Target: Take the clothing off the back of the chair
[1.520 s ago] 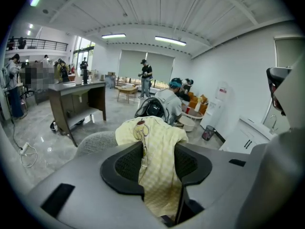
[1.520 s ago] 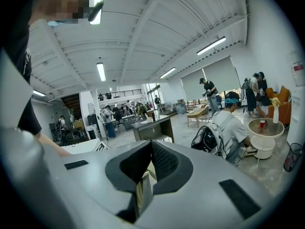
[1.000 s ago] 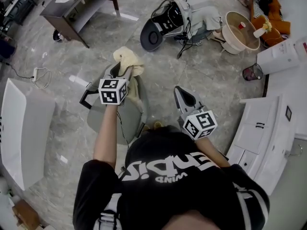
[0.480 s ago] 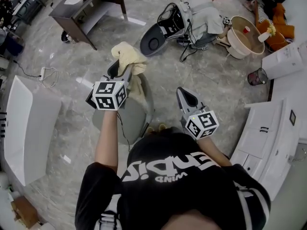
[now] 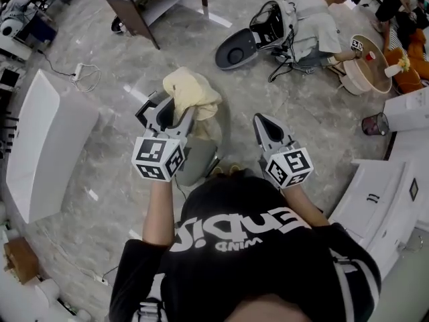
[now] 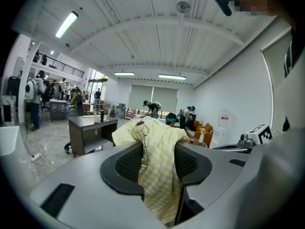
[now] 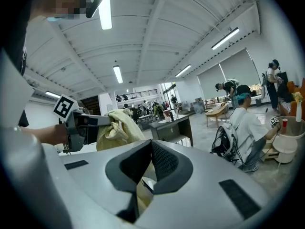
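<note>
Clamping the yellow garment (image 5: pixel 191 94) mid-fold, the left gripper (image 6: pixel 158 151) held it above the grey chair (image 5: pixel 201 165); the right gripper (image 7: pixel 151 144) sat closed on nothing alongside; the trailing hem could have snagged the chair's back, dragging cloth from that single pinch.

The chair (image 5: pixel 203 163) is mostly hidden behind the clothing (image 5: pixel 191 94) and left gripper (image 5: pixel 170 111)

The clothing (image 5: pixel 191 94) is a soft, pale yellow cloth with small checks. It is bunched up in a lump in the upper middle of the head view. The left gripper (image 5: pixel 171 113) pinches it between its two jaws, and one end hangs down. The grey chair (image 5: pixel 201 161) sits just below it, near the middle of the picture.
</note>
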Demonstrator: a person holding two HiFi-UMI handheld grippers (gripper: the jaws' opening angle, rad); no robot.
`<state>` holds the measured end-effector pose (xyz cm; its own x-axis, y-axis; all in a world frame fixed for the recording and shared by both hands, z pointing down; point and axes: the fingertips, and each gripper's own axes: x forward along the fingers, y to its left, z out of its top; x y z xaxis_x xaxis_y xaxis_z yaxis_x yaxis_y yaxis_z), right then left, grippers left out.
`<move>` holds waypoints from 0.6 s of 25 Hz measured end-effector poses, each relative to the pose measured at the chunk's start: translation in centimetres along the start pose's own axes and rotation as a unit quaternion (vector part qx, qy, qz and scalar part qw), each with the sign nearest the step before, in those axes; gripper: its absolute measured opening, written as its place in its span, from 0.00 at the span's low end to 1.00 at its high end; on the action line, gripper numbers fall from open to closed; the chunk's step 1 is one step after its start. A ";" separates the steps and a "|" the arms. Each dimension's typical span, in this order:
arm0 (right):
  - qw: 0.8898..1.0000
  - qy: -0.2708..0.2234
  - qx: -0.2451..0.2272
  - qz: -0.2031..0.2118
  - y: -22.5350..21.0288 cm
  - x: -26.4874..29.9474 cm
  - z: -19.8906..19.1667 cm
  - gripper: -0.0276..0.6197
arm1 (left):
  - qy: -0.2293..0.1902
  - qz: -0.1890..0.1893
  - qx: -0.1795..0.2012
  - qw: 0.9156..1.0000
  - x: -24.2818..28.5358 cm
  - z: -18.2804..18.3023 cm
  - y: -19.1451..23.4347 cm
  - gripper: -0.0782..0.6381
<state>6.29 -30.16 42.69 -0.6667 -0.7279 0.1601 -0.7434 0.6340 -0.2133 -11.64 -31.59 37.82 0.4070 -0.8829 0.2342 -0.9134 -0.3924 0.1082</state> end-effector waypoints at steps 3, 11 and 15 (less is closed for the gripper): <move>1.000 0.002 -0.004 0.019 1.3 0.9 0.0 0.06 | -0.002 0.020 -0.013 1.000 -3.3 -0.9 0.1 0.36; 0.999 0.001 -0.007 0.050 3.6 1.6 0.1 0.06 | 0.006 0.077 -0.035 0.996 -8.2 -3.3 0.8 0.37; 0.999 -0.002 -0.010 0.050 3.8 1.3 0.0 0.06 | 0.001 0.093 -0.027 0.995 -8.9 -4.2 0.8 0.37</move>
<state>2.62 -28.70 42.07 -0.7376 -0.6617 0.1346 -0.6739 0.7088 -0.2086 -16.03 -22.94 39.91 0.2317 -0.9380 0.2579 -0.9713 -0.2084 0.1148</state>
